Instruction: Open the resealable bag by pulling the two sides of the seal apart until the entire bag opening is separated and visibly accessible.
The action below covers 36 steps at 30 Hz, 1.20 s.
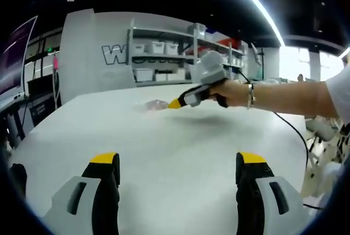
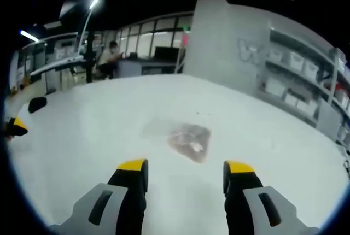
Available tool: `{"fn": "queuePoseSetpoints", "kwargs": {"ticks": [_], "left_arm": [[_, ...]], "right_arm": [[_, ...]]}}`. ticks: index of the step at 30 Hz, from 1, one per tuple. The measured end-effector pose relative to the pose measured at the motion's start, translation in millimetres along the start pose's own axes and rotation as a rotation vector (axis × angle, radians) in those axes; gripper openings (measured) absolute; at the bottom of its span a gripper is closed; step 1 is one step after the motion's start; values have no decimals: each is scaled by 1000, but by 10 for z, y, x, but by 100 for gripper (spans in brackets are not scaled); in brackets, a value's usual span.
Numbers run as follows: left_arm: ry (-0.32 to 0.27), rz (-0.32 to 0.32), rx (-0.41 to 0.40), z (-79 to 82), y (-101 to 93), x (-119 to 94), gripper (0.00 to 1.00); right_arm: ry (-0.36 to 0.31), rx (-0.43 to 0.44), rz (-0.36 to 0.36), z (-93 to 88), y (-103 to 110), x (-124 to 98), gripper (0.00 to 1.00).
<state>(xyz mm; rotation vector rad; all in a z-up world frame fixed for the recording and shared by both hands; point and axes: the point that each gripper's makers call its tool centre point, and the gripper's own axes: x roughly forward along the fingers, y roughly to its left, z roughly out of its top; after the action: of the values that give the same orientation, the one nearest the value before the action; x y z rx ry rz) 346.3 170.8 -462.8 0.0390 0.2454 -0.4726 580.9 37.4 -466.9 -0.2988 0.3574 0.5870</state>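
Both grippers—L (image 1: 179, 161), R (image 2: 186, 168)—jaws wide, empty; bag (image 2: 183, 138) flat on table (image 2: 98, 136), R just above it.

The room was lit from above: a long ceiling light strip (image 1: 257, 3) blazed white, and windows (image 1: 311, 63) at the far side were blown out. The white counter (image 1: 164, 142) glared evenly, with a soft shadow under the right gripper (image 1: 176, 103). In the right gripper view the resealable bag (image 2: 188, 139) looked blurred. Straight lines bowed toward the edges.
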Motion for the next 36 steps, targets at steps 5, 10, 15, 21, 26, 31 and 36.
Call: {"fn": "queuePoseSetpoints", "kwargs": {"ticks": [5, 10, 15, 21, 26, 31, 36], "left_arm": [[1, -1, 1, -6, 5, 0, 86], [1, 1, -1, -11, 20, -1, 85], [0, 2, -2, -8, 30, -5, 85], [1, 4, -4, -17, 43, 1, 85], [2, 4, -6, -28, 53, 5, 85], [2, 6, -5, -31, 64, 2, 85], [5, 9, -8, -42, 86, 3, 85]], "right_arm": [[10, -52, -6, 4, 12, 28, 54], [-2, -67, 1, 61, 41, 69, 53], [-3, -86, 4, 57, 51, 71, 51], [-1, -110, 5, 71, 65, 140, 49], [-6, -142, -1, 77, 61, 186, 46], [-2, -161, -5, 73, 61, 218, 44], [2, -201, -1, 89, 78, 268, 43]]}}
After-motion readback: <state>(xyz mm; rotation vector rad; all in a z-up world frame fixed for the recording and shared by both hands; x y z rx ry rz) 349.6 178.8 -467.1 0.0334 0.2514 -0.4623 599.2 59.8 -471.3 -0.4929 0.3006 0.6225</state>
